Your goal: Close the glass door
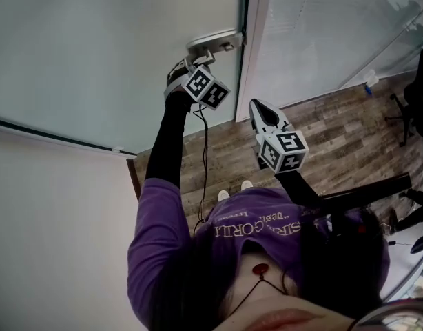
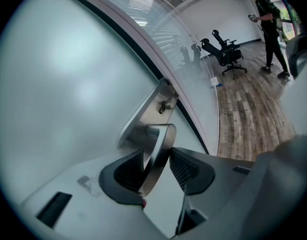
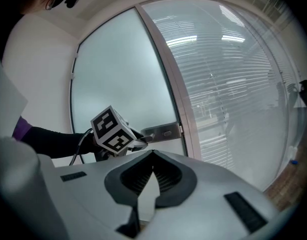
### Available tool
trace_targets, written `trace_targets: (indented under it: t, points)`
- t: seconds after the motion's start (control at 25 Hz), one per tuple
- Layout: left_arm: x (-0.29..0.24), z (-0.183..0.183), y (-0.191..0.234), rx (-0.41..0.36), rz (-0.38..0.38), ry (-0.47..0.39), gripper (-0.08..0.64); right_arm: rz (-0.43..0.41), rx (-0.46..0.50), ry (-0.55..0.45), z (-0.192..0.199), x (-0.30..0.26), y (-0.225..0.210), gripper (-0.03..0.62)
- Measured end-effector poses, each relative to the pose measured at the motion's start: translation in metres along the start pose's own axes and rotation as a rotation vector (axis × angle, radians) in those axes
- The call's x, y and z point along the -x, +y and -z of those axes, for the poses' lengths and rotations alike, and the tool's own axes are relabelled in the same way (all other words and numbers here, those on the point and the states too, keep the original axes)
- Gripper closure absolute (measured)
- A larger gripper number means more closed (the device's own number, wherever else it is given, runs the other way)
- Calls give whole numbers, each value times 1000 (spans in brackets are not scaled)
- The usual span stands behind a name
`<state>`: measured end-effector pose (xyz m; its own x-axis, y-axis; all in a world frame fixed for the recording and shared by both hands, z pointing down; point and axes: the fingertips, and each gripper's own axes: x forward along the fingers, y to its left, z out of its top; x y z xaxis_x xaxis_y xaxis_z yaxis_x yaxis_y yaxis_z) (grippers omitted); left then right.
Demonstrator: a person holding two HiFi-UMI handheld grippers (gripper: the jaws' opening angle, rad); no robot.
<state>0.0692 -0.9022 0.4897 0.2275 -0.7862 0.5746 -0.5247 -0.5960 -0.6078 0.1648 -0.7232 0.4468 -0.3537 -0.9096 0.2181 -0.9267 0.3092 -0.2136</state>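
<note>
The frosted glass door (image 1: 94,61) fills the upper left of the head view, and its handle edge runs close along the white frame post (image 1: 256,47). A steel lever handle (image 1: 213,43) sits on a metal plate (image 2: 148,116). My left gripper (image 1: 198,61) is at that lever. In the left gripper view the lever (image 2: 162,141) lies between the jaws of the left gripper (image 2: 157,166), against the left pad with a gap to the right pad, so it is open. My right gripper (image 1: 256,105) hangs in the air beside the post, with the right gripper (image 3: 152,156) shut on nothing.
A glass wall with blinds (image 1: 322,33) stands to the right of the post, above a wood-plank floor (image 1: 335,136). Black office chairs (image 2: 223,51) and a standing person (image 2: 268,24) are far down the room. A white wall (image 1: 53,219) adjoins the door on the left.
</note>
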Motion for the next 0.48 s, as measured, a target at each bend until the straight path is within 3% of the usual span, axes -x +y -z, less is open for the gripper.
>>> trace_targets:
  t: [0.32,0.48]
  points:
    - [3,0,0,-54,-33,-32,400,27,-17,-8,2,10,-7,606]
    - [29,-7,-2,-142,-135,-104,400,32,-31,8,10,14,-7,606]
